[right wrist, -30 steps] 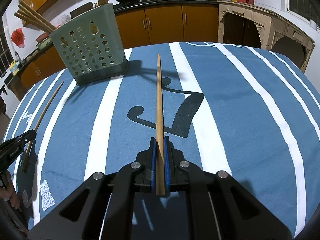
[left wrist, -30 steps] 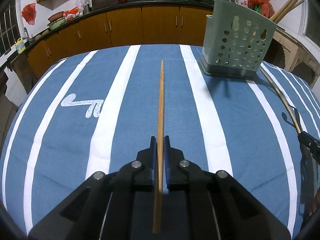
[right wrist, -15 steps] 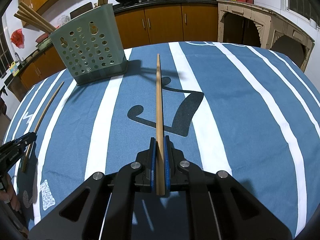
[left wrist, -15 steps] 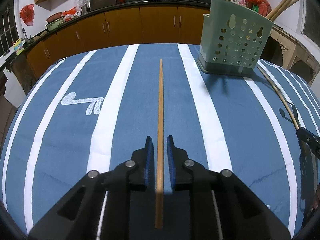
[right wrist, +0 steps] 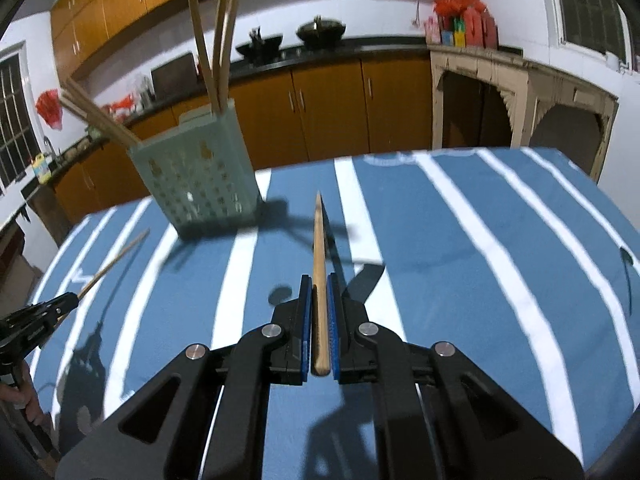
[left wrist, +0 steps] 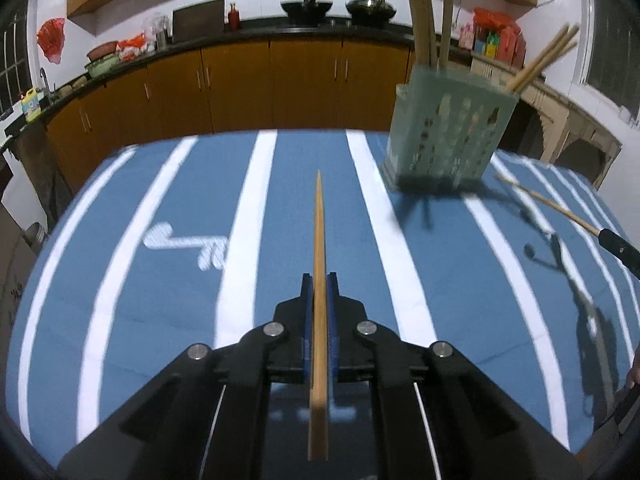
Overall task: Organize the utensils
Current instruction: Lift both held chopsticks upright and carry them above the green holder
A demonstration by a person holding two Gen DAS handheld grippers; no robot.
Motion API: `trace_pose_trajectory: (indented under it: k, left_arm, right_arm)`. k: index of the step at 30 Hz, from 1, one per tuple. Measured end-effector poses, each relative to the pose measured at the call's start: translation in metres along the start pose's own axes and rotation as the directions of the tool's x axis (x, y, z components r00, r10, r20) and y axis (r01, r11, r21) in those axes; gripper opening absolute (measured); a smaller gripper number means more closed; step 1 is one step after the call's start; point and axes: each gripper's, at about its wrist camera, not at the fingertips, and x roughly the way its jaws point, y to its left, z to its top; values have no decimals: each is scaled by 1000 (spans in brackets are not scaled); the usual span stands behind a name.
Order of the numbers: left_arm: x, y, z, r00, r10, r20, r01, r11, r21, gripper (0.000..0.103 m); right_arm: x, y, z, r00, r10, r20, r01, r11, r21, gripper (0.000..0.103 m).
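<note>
Left gripper (left wrist: 319,280) clamps a chopstick (left wrist: 319,240) pointing to 12 o'clock; the holder (left wrist: 444,136) stands at 1 o'clock. Right gripper (right wrist: 318,282) pinches a second chopstick (right wrist: 319,240); the holder (right wrist: 200,184) sits at 11.

Dim indoor light, motion blur, fisheye-bent edges

The green perforated utensil holder (left wrist: 448,136) stands alone on the blue striped tablecloth (left wrist: 160,280), toward its far edge, with wooden sticks (left wrist: 424,8) rising and fanning from its top, so its mouth is partly crowded. Open cloth lies all around its base. Each gripper's own chopstick (right wrist: 319,264) juts far ahead, widening what it sweeps. Cabinets (left wrist: 280,84) stand well behind.
</note>
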Motion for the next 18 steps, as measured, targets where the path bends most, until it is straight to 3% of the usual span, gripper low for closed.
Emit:
trace_pose_trajectory:
  k: [10, 18]
  left_arm:
    - [-54, 11, 37, 981, -43, 189, 51, 998, -39, 8]
    - [-74, 10, 55, 963, -72, 262, 85, 996, -41, 8]
  right_arm:
    - [-31, -4, 31, 990, 12, 142, -15, 1000, 17, 8]
    - [-41, -5, 42, 982, 28, 188, -35, 999, 31, 8]
